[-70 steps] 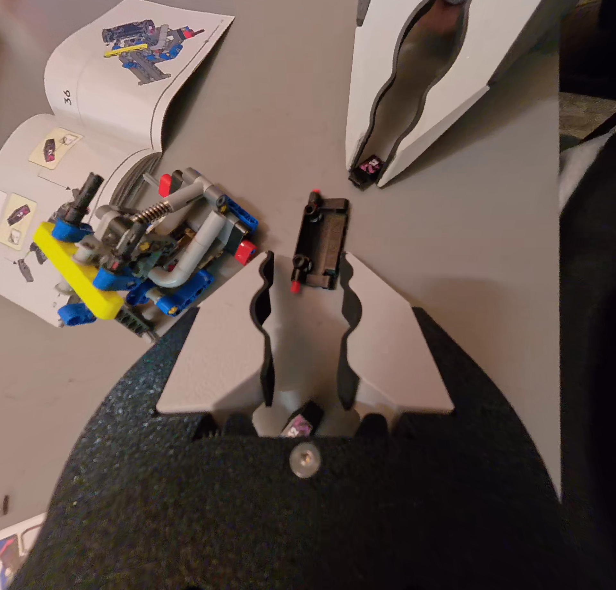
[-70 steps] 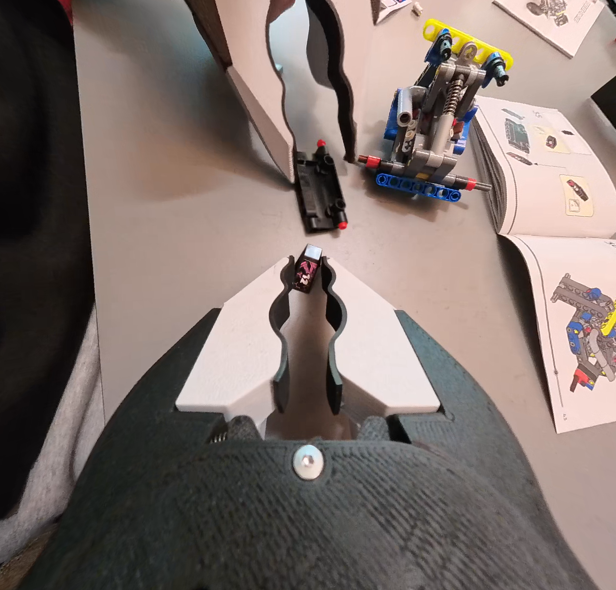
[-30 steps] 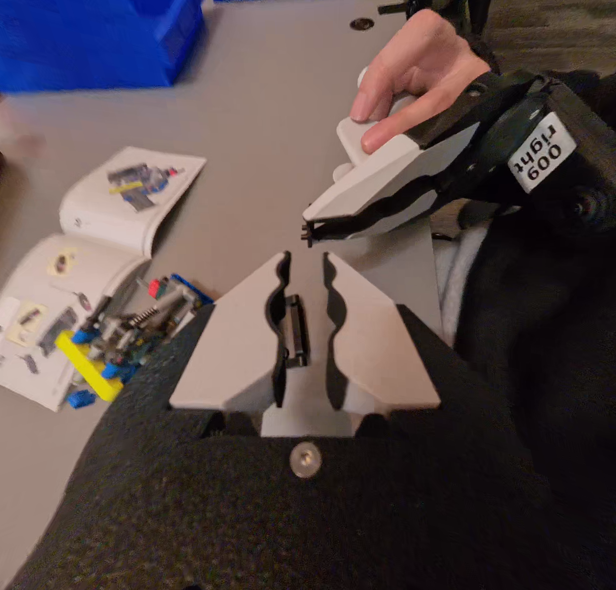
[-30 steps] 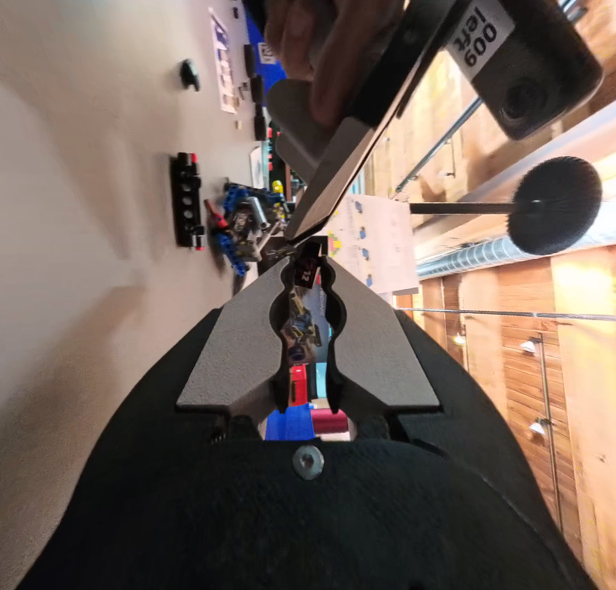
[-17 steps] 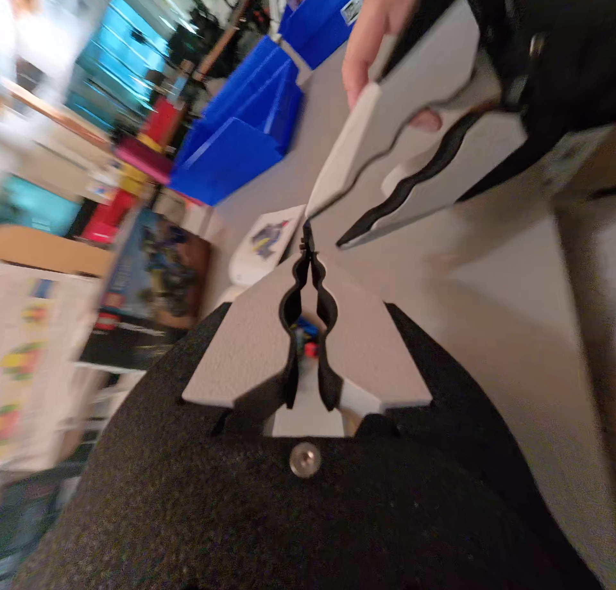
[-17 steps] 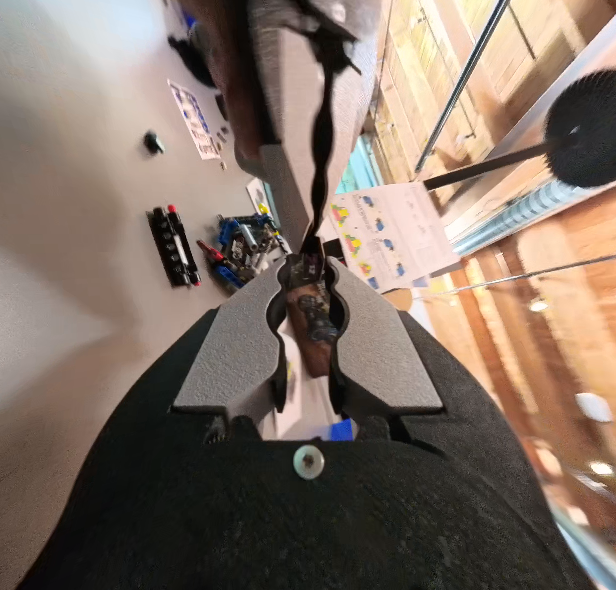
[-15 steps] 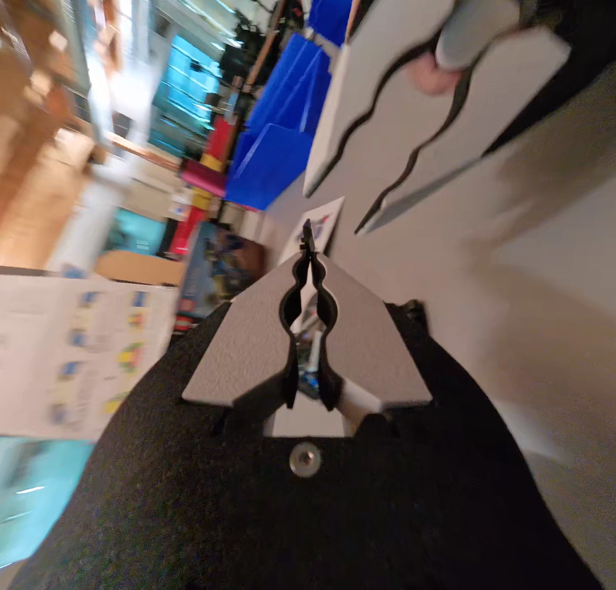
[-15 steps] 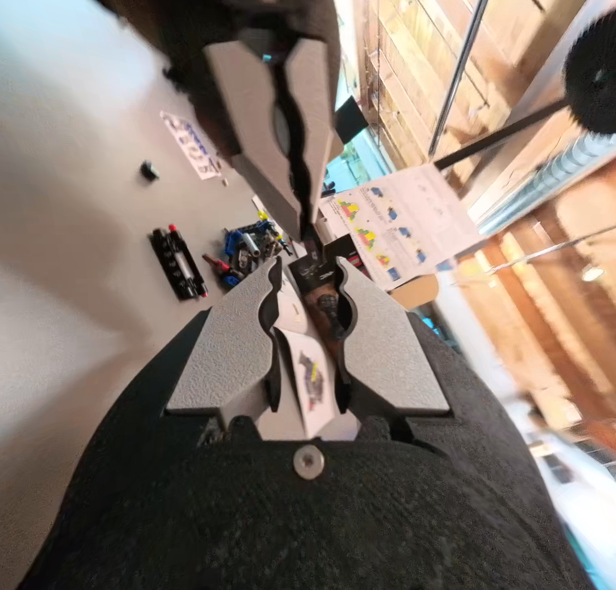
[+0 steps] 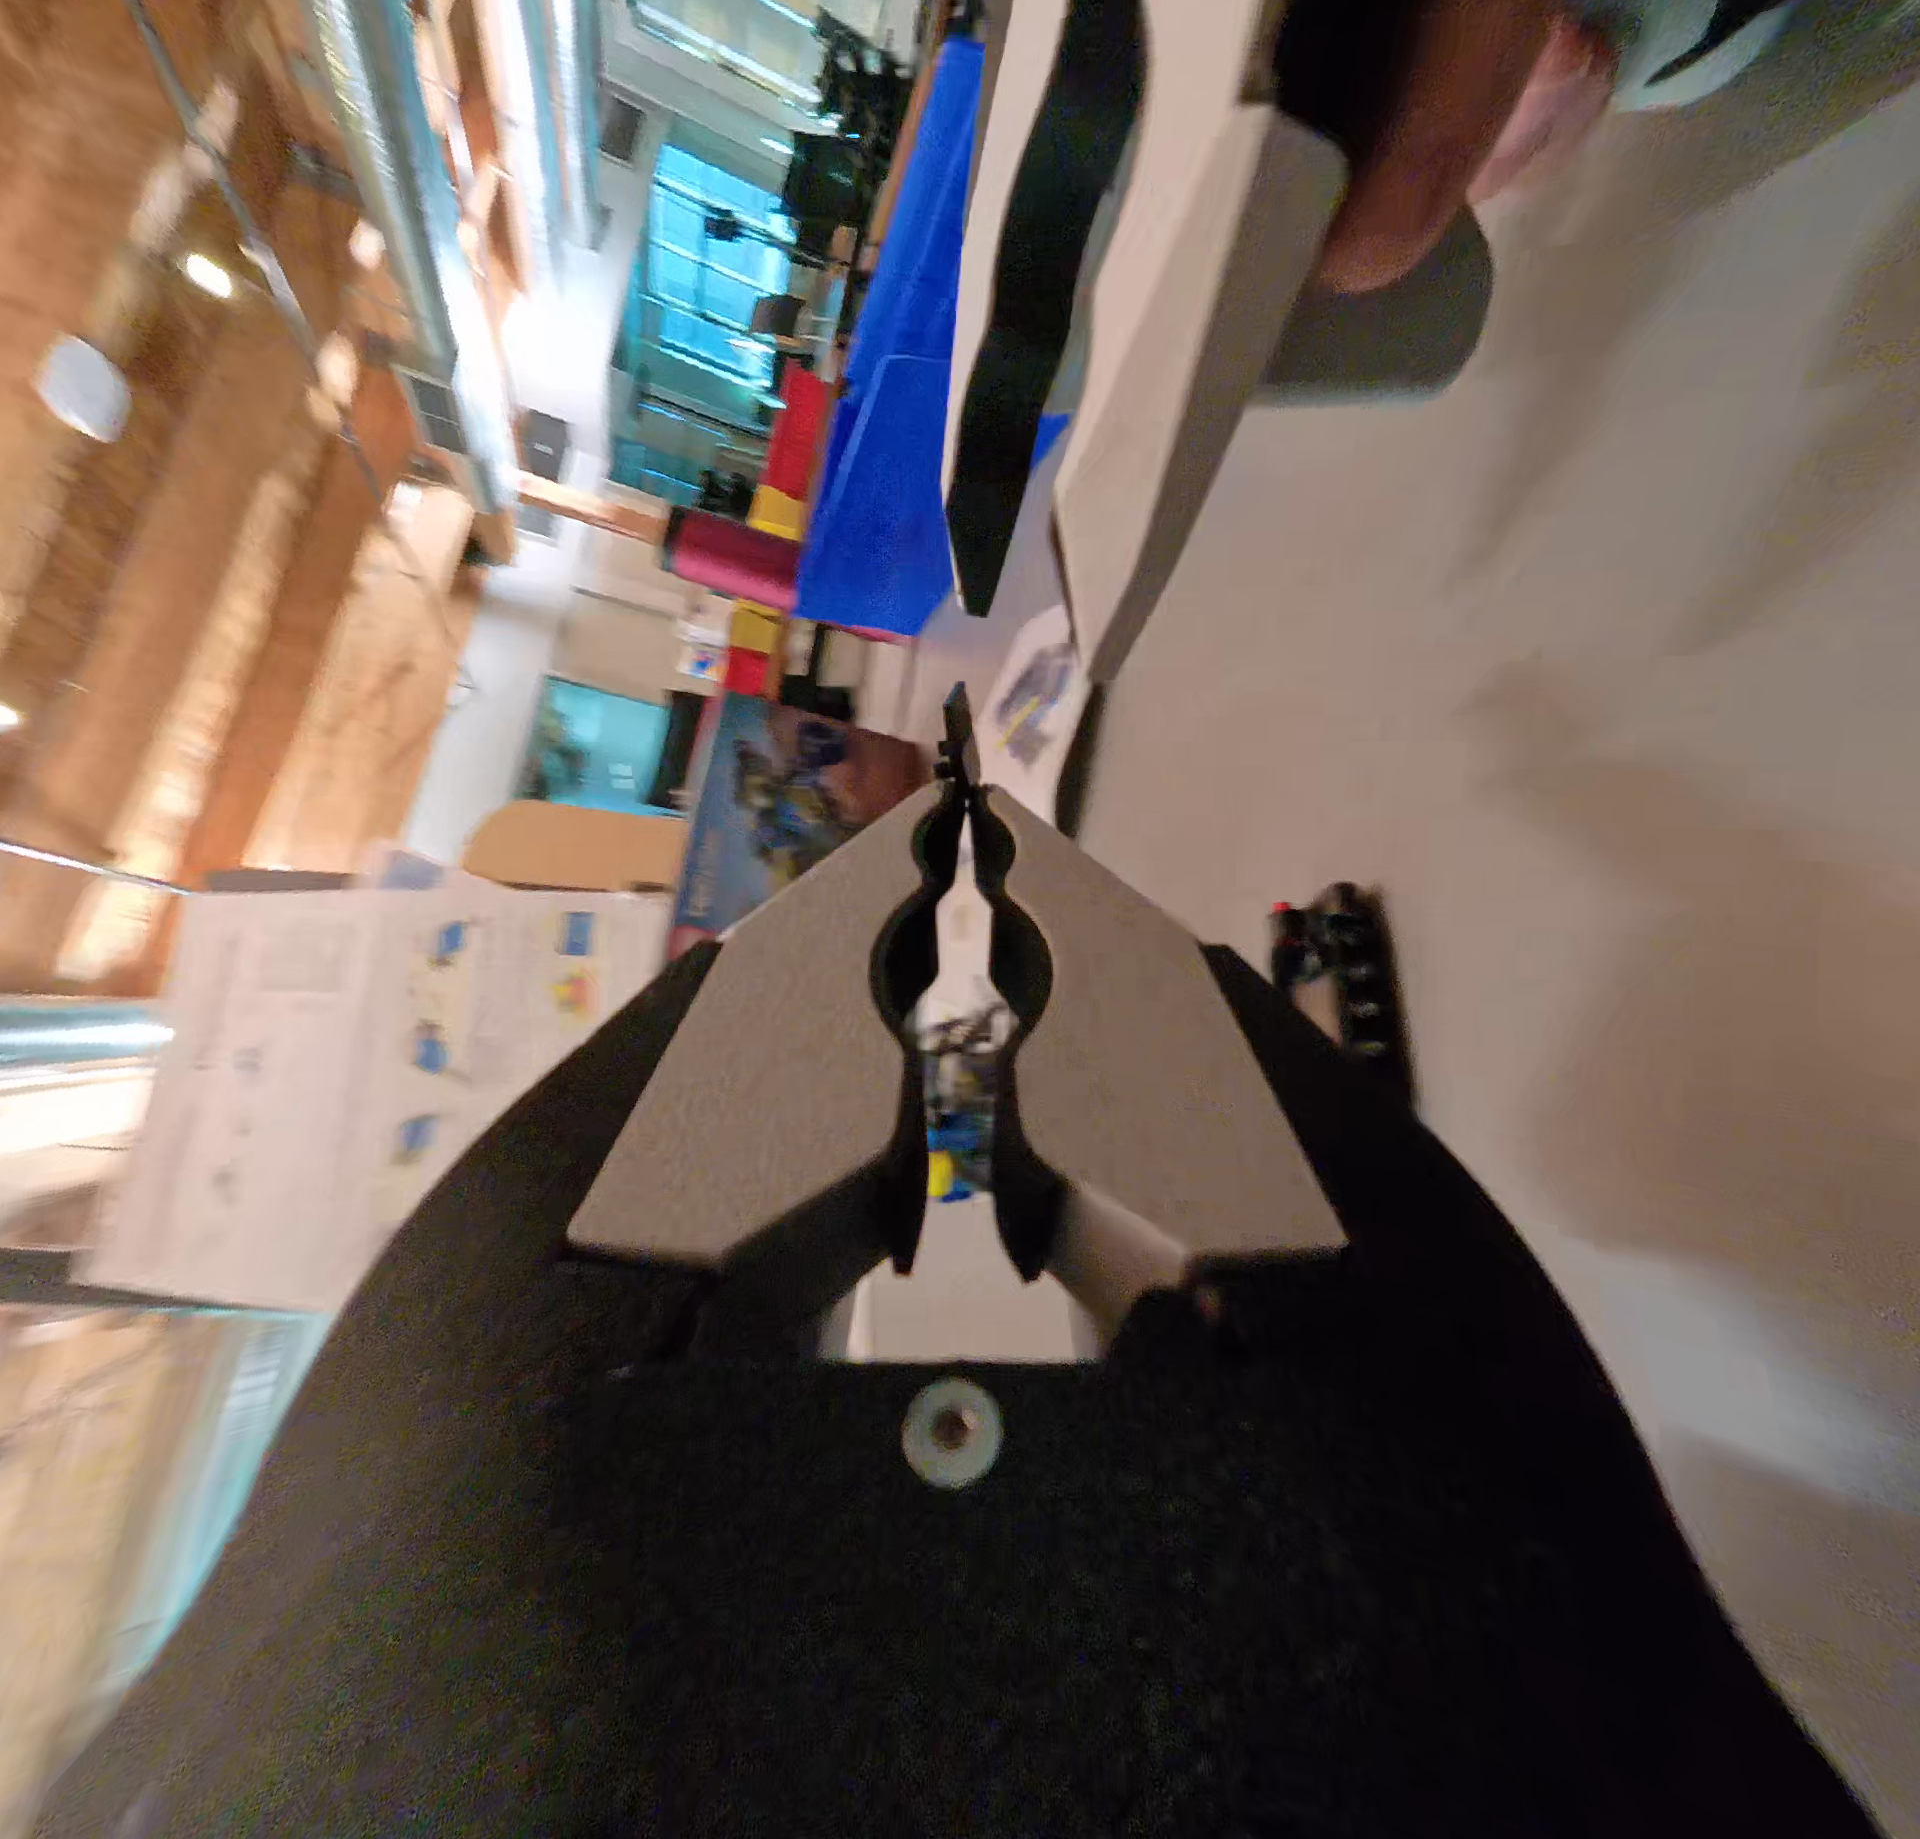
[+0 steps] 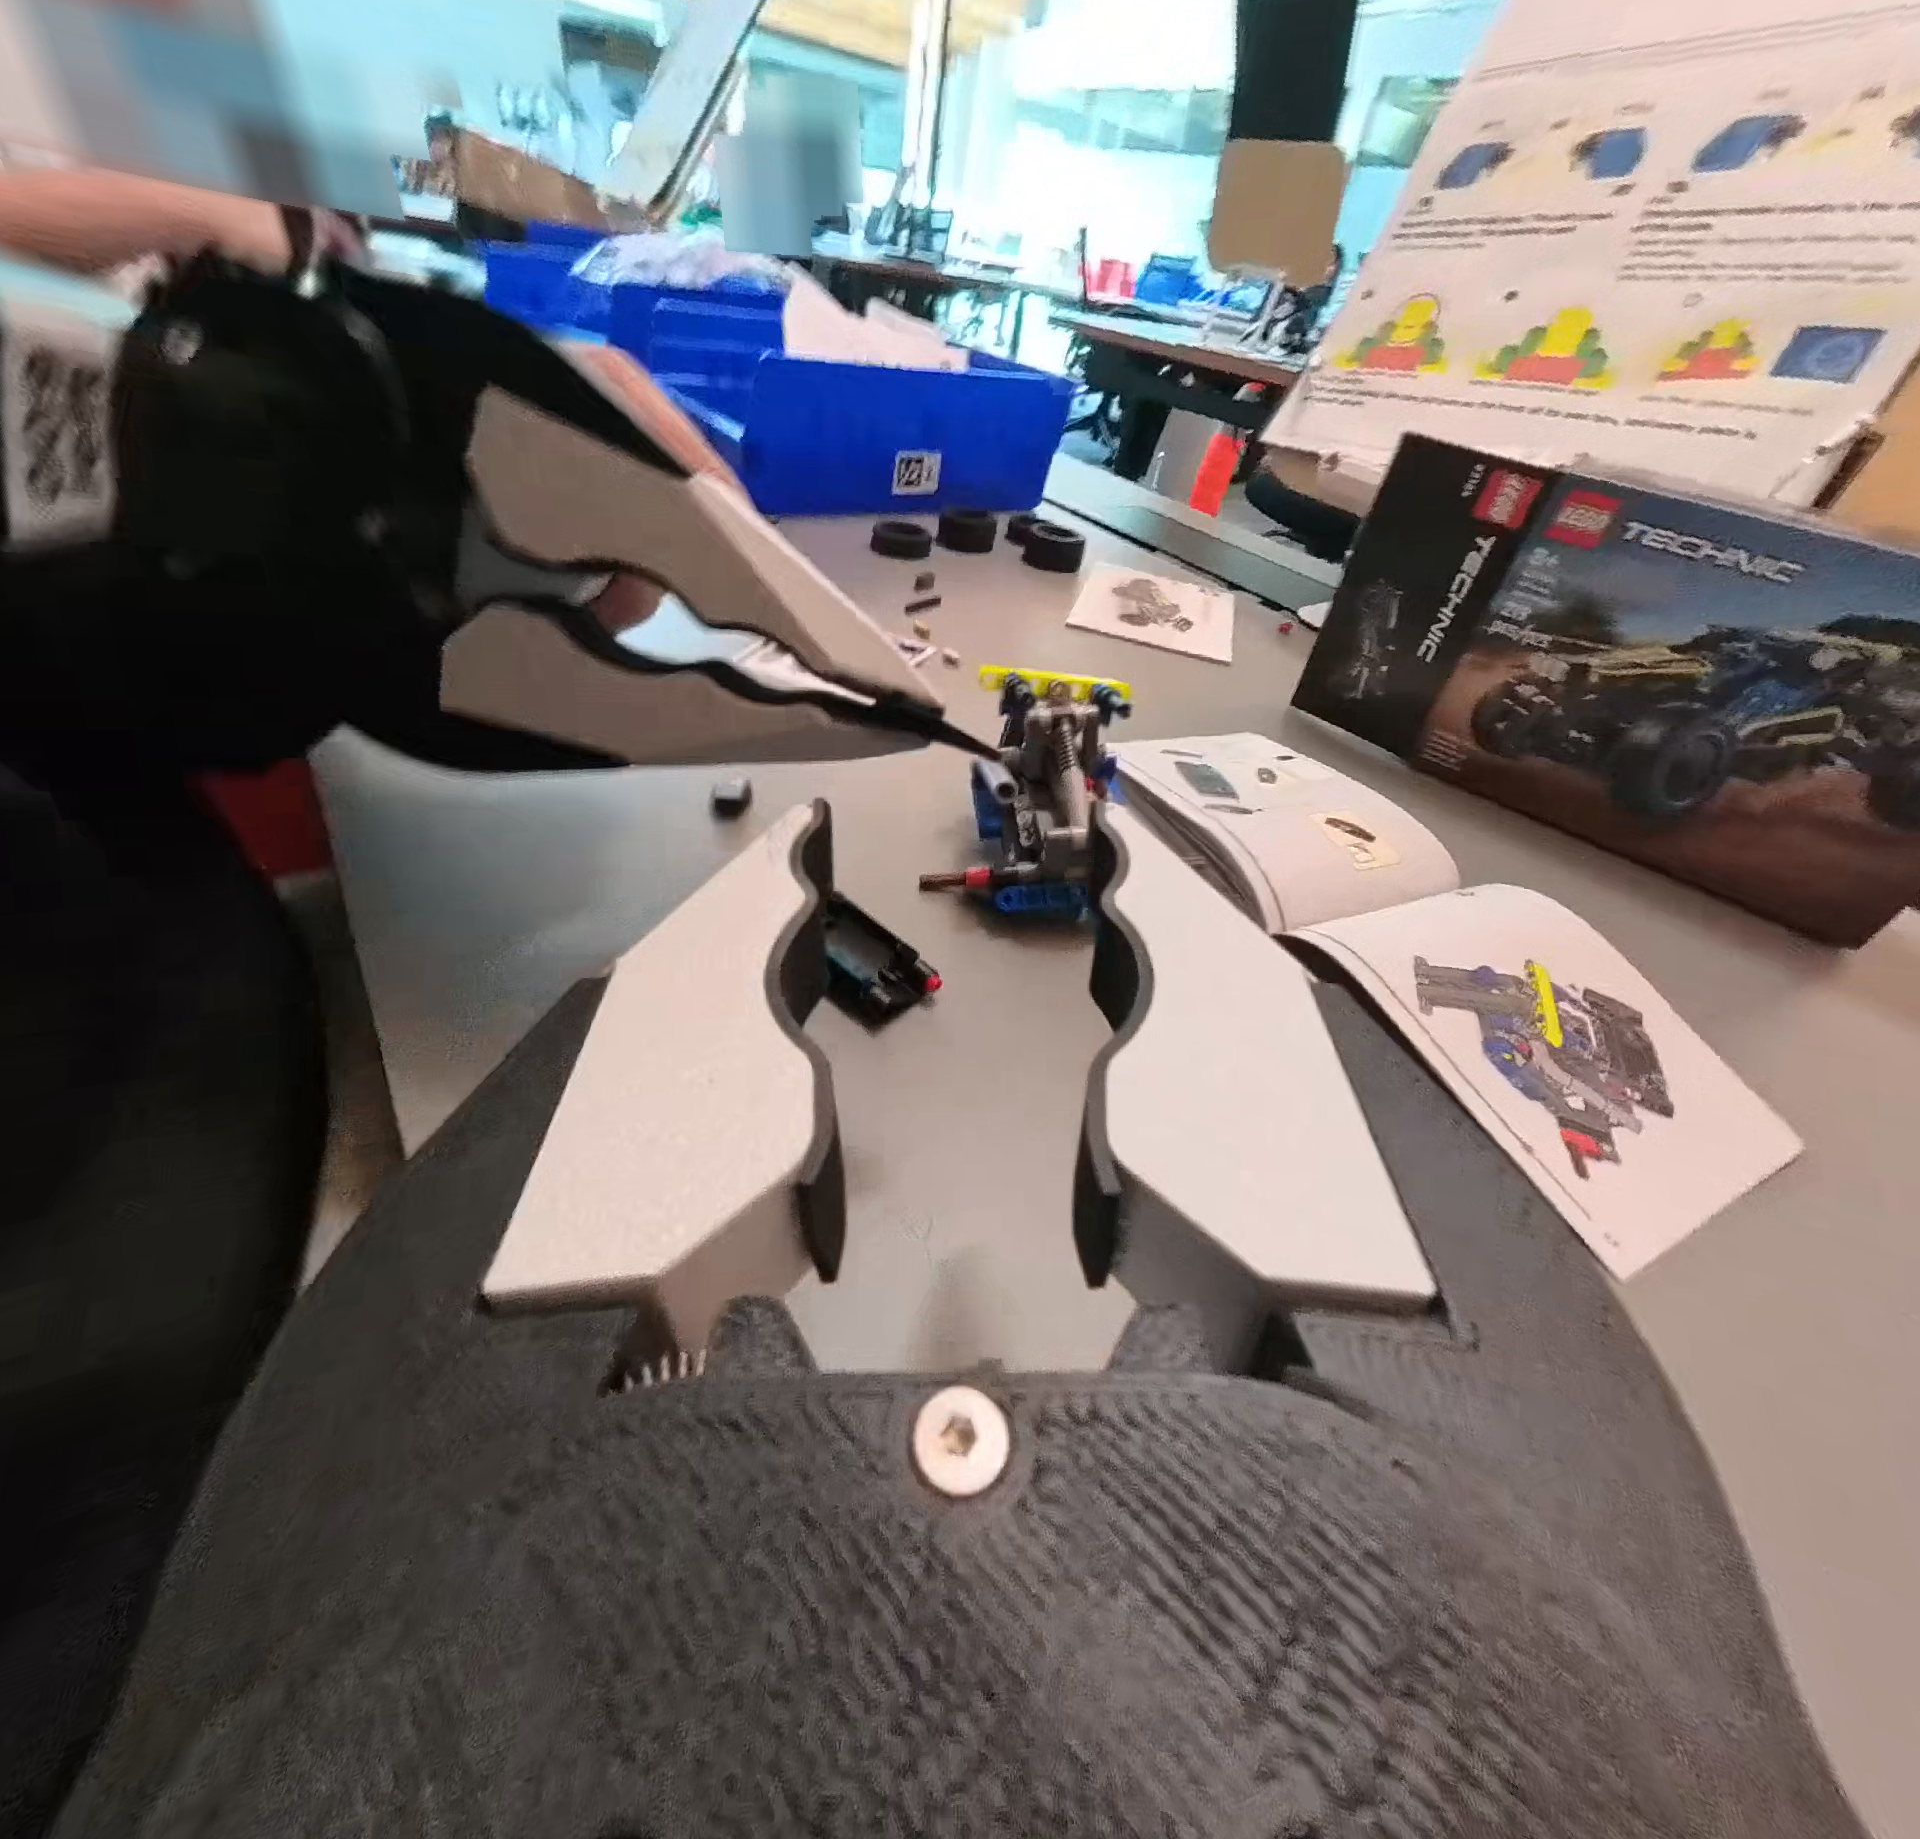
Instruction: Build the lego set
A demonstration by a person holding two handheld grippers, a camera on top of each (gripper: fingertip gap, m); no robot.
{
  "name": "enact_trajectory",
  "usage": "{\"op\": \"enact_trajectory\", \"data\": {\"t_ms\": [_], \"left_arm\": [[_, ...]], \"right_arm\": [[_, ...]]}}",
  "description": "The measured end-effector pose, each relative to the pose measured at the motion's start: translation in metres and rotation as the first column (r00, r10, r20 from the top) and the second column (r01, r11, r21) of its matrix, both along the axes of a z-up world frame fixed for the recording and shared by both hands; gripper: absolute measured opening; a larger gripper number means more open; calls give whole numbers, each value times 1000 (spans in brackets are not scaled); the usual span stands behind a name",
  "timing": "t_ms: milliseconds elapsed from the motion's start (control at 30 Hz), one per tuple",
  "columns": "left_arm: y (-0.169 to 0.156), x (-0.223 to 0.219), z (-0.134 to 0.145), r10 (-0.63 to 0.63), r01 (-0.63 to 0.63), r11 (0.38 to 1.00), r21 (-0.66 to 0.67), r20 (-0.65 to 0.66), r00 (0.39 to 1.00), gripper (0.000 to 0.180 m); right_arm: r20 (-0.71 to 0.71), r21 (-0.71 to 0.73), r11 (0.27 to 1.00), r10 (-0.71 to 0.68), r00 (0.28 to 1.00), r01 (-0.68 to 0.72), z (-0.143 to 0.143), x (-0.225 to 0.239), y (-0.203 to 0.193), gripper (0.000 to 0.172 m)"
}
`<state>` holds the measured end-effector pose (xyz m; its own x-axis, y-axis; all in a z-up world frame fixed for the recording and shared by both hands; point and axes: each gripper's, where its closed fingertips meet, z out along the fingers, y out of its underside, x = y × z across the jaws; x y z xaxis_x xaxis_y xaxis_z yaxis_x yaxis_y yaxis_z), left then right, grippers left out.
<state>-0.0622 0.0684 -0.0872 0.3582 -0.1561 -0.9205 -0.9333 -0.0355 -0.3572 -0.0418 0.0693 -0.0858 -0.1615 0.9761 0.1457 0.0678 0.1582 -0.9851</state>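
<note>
My left gripper (image 9: 961, 797) is shut on a small thin black piece (image 9: 956, 740) that sticks out past its tips. The right wrist view shows it from the side (image 10: 925, 724), raised above the table, with the piece (image 10: 971, 745) pinched at the tips. My right gripper (image 10: 961, 833) is open and empty, over the grey table (image 10: 520, 875). A black panel with red pins (image 10: 873, 968) lies by its left finger, and a blue and grey brick assembly (image 10: 1044, 802) stands just beyond its tips. In the left wrist view the right gripper (image 9: 1034, 615) hangs open at the top.
An open instruction booklet (image 10: 1299, 833) and a toy box (image 10: 1621, 667) lie to the right. Blue bins (image 10: 894, 439), black tyres (image 10: 966, 532), a loose sheet (image 10: 1153, 600) and a small dark part (image 10: 730, 794) are farther back. A person's dark sleeve fills the left. Both grippers' tips are close together, under 4 cm apart.
The small black piece passed from my right gripper to my left, which shut on it. My right gripper opened and pulled back, turning level toward the table. Both cameras swung.
</note>
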Motion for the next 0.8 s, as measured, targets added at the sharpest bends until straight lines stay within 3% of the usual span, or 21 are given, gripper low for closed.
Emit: {"op": "enact_trajectory", "data": {"t_ms": [67, 100, 167, 200, 267, 400, 533, 633, 800], "left_arm": [[-3, 1, -16, 3, 49, 982, -181, 280, 960, 0], [-6, 4, -23, 55, 93, 955, -283, 475, 878, 0], [-13, 10, -26, 182, 233, 882, -409, 753, 633, 0], [-15, 10, -25, 248, 296, 846, -442, 820, 515, 0], [-20, 12, -27, 359, 416, 767, -489, 864, 353, 0], [-21, 13, -30, 467, 551, 683, -480, 867, 175, 0], [-24, 18, -37, 527, 621, 632, -464, 845, 96, 0], [-24, 19, -40, 540, 627, 624, -466, 837, 85, 0], [-29, 8, -41, 536, 612, 637, -469, 840, 86, 0]], "right_arm": [[37, 68, 997, 35, 999, -37, -5, 3, -3, 38], [51, 123, 992, 29, 998, -35, -7, 3, -1, 38], [57, 282, 959, -25, 998, 8, -8, 3, 7, 41], [75, 358, 934, -6, 997, -21, -11, 3, 3, 44], [150, 438, 892, 48, 988, -110, -24, 1, -9, 45], [186, 491, 853, 94, 978, -176, -25, -10, -23, 38], [238, 480, 850, 110, 965, -215, -30, -16, -24, 30], [266, 473, 847, 128, 956, -244, -35, -18, -27, 18], [234, 490, 848, 96, 968, -203, -37, -28, -28, 22]]}}
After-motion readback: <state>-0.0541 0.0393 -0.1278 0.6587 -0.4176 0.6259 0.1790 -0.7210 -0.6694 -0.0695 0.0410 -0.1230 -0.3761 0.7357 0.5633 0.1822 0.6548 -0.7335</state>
